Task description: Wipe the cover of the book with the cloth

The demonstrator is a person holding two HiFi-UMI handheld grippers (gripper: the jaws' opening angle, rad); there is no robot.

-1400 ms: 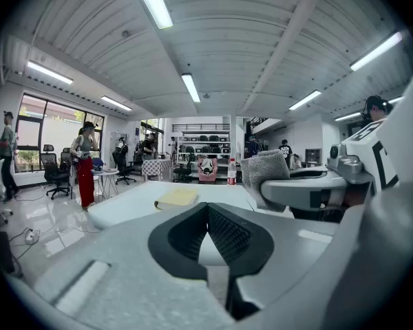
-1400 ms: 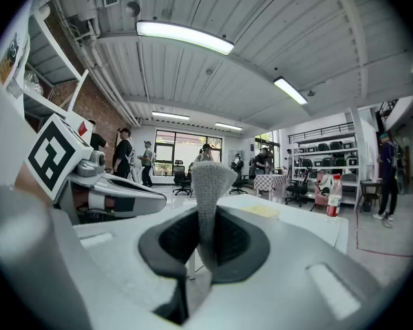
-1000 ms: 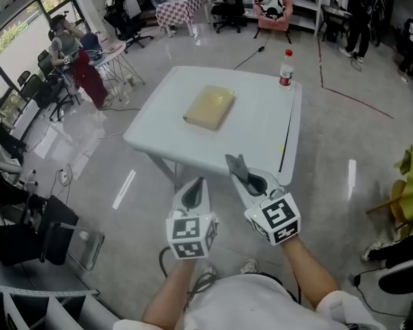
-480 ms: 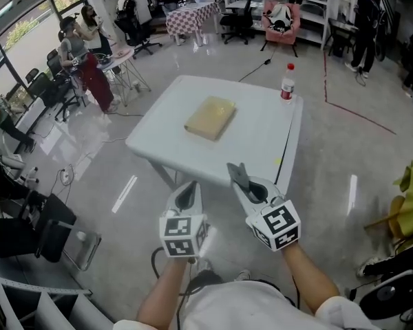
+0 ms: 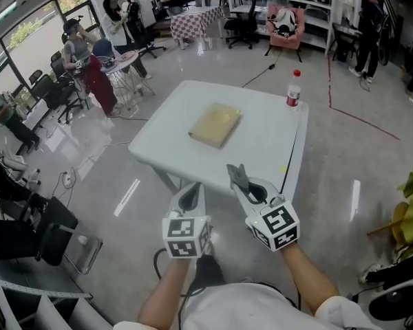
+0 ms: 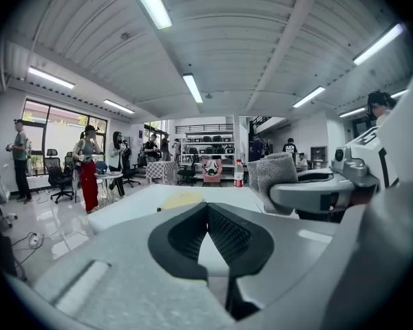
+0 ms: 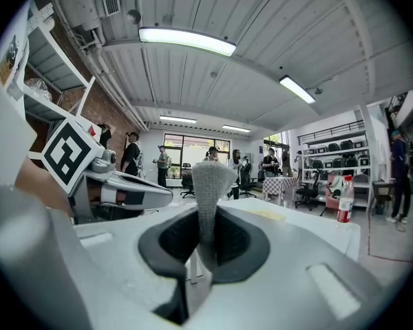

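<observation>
A tan book (image 5: 215, 124) lies flat near the middle of the white table (image 5: 261, 146). Both grippers hang in the air short of the table's near edge, apart from the book. My right gripper (image 5: 239, 175) is shut on a grey cloth (image 5: 235, 168). In the right gripper view that cloth (image 7: 210, 184) stands up between the jaws, and the book (image 7: 265, 214) shows far ahead. My left gripper (image 5: 192, 191) is shut with nothing in it; in the left gripper view its pads meet at the tip (image 6: 208, 206), with the book (image 6: 182, 199) beyond.
A red-capped bottle (image 5: 293, 90) stands at the table's far right corner. Beyond the table on the left are several people (image 5: 89, 67), office chairs and a small round table. Shelves and a checkered table stand at the back. A black cable runs over the floor under my arms.
The grippers keep the same pose. The table and book have shifted slightly right and down in the head view. People at the back left have moved about.
</observation>
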